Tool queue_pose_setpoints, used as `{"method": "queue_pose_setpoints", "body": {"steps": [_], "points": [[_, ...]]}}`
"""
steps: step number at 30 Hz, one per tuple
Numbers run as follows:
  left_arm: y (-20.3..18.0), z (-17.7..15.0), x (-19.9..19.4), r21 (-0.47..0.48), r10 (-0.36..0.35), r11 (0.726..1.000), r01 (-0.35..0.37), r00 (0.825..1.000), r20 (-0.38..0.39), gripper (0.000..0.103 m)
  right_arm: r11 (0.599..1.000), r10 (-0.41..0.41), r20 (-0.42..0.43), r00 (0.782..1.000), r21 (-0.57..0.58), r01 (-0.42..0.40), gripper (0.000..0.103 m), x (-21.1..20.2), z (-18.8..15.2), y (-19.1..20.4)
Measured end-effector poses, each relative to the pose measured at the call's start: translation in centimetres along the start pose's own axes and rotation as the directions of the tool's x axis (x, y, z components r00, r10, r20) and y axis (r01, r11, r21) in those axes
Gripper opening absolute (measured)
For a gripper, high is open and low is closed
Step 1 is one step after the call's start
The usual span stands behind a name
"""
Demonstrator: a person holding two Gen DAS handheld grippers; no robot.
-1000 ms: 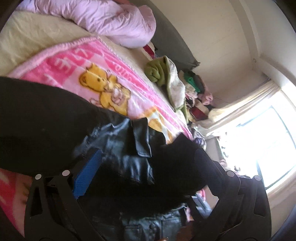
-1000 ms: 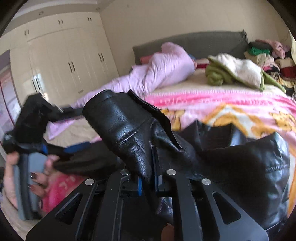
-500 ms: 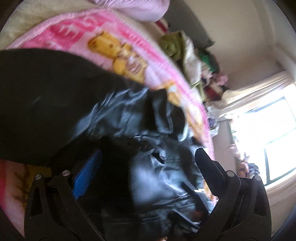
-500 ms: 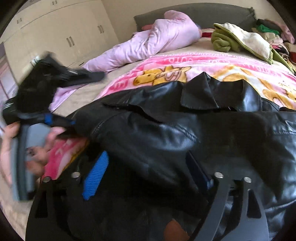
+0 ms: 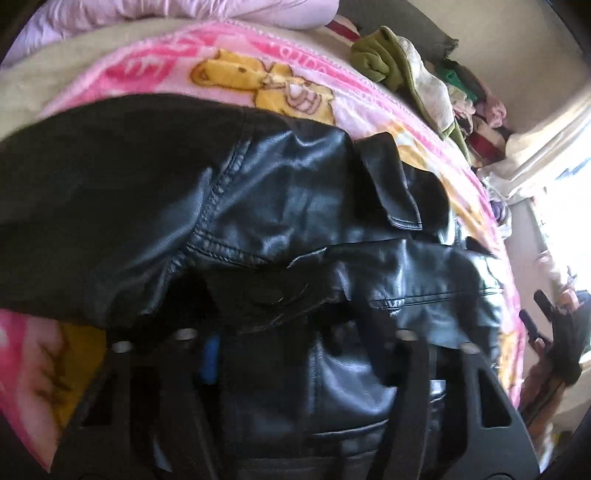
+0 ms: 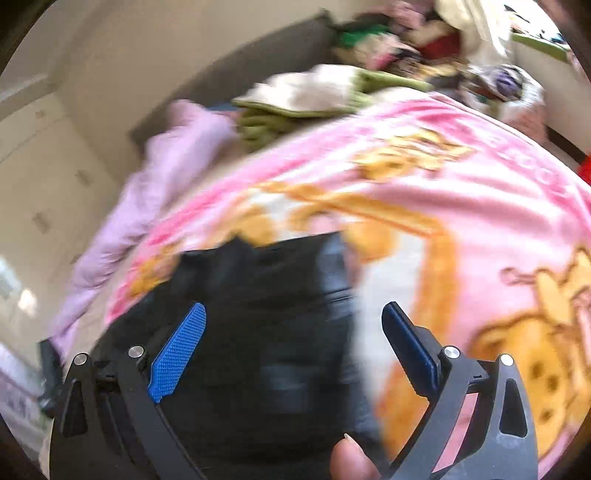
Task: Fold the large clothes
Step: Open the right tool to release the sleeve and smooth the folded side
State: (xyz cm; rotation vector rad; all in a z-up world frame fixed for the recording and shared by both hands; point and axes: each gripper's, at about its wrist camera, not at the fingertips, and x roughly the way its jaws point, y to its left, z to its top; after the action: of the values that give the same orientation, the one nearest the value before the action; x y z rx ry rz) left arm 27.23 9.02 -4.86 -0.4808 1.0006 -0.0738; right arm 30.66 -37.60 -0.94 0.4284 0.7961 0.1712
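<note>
Since a second ago, the right tongs (image 6: 291, 354) have let go of the black leather jacket (image 5: 295, 206) and swung out over the pink cartoon-bear blanket (image 6: 461, 206), while the left tongs (image 5: 295, 343) have dropped closer onto the jacket. Largest in view is the bed, covered by that blanket. On it the jacket lies spread, collar flap raised, a sleeve folded across the body. Beyond it sit a lilac quilt (image 5: 207, 11) and a green-and-cream bundle (image 5: 402, 66). The left tongs' jaws are closing with a fold of jacket between them; whether the pads press it, I cannot tell. The right tongs stand released, jaws narrowing, grasping nothing.
</note>
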Motion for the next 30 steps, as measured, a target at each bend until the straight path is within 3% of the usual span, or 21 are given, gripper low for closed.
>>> {"method": "queue_pose_setpoints", "body": {"steps": [3,6,7,10,13,15,17,18,19,22,26,30], "points": [[-0.7,0.2,-1.0,0.038,-0.056,0.998,0.055,0.998,0.033,0.016,0.997,-0.021,-0.063,0.998,0.069,0.026,0.064,2.1,0.0,-2.2],[-2.5,0.2,-3.5,0.114,-0.085,0.991,0.072,0.99,0.116,0.014,0.995,-0.032,-0.104,0.994,0.094,0.042,0.051,3.6,-0.3,-3.1],[-3.0,0.2,-4.3,0.134,-0.108,0.987,0.09,0.985,0.136,0.012,0.994,-0.023,-0.108,0.994,0.1,0.034,0.051,3.8,-0.3,-3.0],[-4.5,0.7,-8.0,0.185,-0.235,0.963,0.197,0.948,0.214,0.007,0.993,0.019,-0.105,0.994,0.122,-0.006,0.051,4.2,0.1,-3.0],[-5.3,1.0,-11.3,0.238,-0.303,0.942,0.238,0.907,0.292,0.007,0.99,0.06,-0.085,0.995,0.13,-0.048,0.051,4.7,1.1,-2.2],[-5.6,1.3,-11.8,0.257,-0.303,0.939,0.226,0.899,0.315,0.007,0.994,0.043,-0.098,0.994,0.099,-0.034,0.051,5.5,1.5,-1.2],[-5.4,1.5,-10.9,0.25,-0.258,0.951,0.183,0.915,0.311,0.007,0.997,0.024,-0.105,0.994,0.08,-0.016,0.045,6.2,1.8,-0.7],[-5.1,1.7,-10.2,0.24,-0.244,0.955,0.175,0.923,0.296,0.007,0.998,0.004,-0.108,0.994,0.061,0.002,0.037,6.6,1.8,-0.3],[-4.5,1.8,-8.8,0.222,-0.216,0.962,0.158,0.939,0.266,0.007,0.999,-0.011,-0.109,0.994,0.046,0.016,0.033,6.9,1.7,-0.2],[-3.7,1.9,-5.5,0.208,-0.129,0.974,0.086,0.971,0.203,0.007,0.995,-0.099,-0.107,0.989,-0.029,0.097,0.033,7.8,1.4,0.5],[-1.7,2.1,-2.5,0.167,-0.063,0.985,0.043,0.991,0.116,0.007,0.985,-0.168,-0.121,0.978,-0.046,0.164,0.032,8.9,0.8,0.1],[-0.6,1.9,-0.5,0.153,-0.025,0.988,0.015,0.998,0.065,0.008,0.975,-0.221,-0.129,0.967,-0.064,0.214,0.036,9.4,0.7,-0.1]]}}
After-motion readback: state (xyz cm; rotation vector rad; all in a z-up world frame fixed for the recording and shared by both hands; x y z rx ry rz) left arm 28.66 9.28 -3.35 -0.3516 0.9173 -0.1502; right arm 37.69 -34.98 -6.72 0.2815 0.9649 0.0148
